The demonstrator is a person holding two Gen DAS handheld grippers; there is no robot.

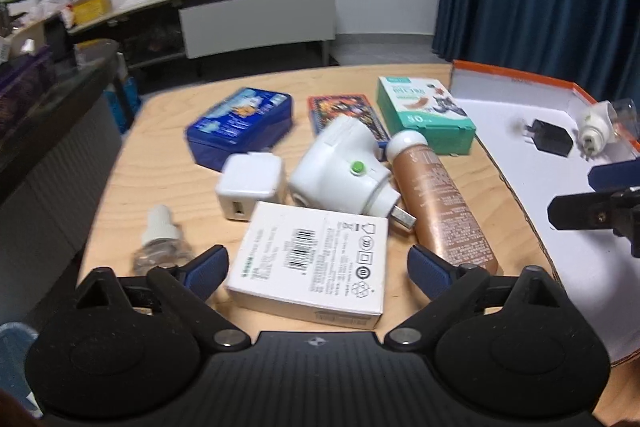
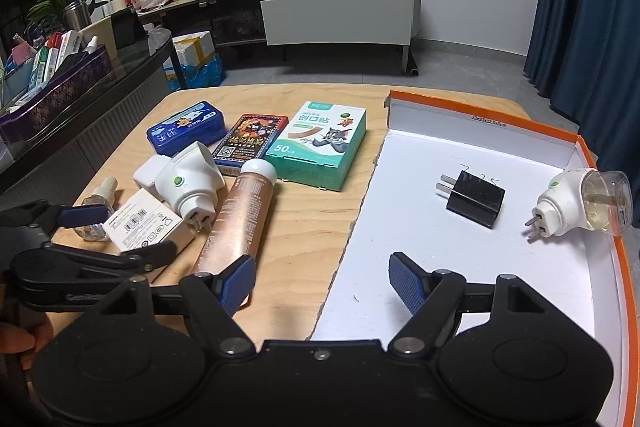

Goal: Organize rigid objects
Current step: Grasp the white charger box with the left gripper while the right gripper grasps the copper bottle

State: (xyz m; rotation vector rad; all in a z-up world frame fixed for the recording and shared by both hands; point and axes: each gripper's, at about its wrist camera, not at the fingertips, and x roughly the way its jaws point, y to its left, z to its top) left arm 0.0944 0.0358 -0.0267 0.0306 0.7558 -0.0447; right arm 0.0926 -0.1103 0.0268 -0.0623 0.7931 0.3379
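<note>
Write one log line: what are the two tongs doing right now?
left tongs: open around white box, not gripping | right tongs: open, empty, over tray edge | in tray: black plug, white plug-in

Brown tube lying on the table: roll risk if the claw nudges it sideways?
Probably. The brown tube is round and lies on its side, so a sideways push would likely roll it. Its surface looks glossy, maybe slippery. The white box beside it might stop it.
</note>
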